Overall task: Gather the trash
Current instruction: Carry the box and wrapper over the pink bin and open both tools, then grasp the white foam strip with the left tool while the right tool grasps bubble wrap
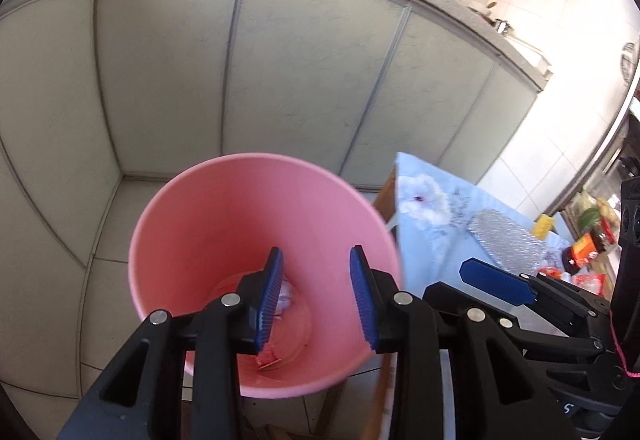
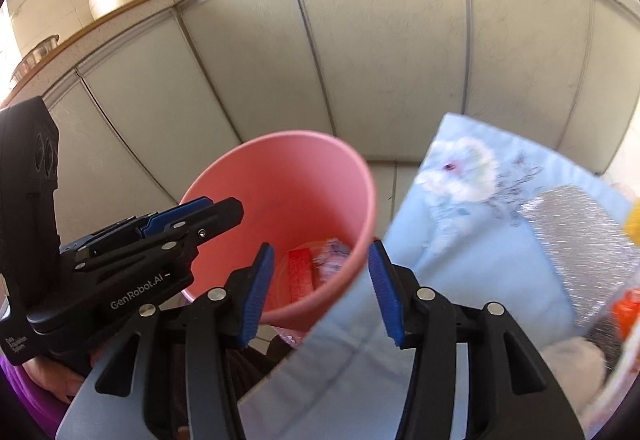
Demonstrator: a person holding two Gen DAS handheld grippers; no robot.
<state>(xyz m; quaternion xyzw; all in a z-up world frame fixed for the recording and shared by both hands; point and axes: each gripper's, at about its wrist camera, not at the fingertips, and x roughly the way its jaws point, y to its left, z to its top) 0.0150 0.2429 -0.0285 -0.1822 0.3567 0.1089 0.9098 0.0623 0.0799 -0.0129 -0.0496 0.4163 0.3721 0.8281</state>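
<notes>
So the pink bin sits right under the left gripper, and there's already some trash in the bottom: a red wrapper and something crumpled and pale, hard to say what through the blur. More is left, I think: off to the right gripper's right, packets and a silver mat lie on the worktop. Both grippers are spread wide with nothing between the pads. Left hovers over the bin mouth, right sits at the bin's near rim by the worktop edge.

Both wrist views close above pink bin, facing cabinets; right slightly blurred.
</notes>
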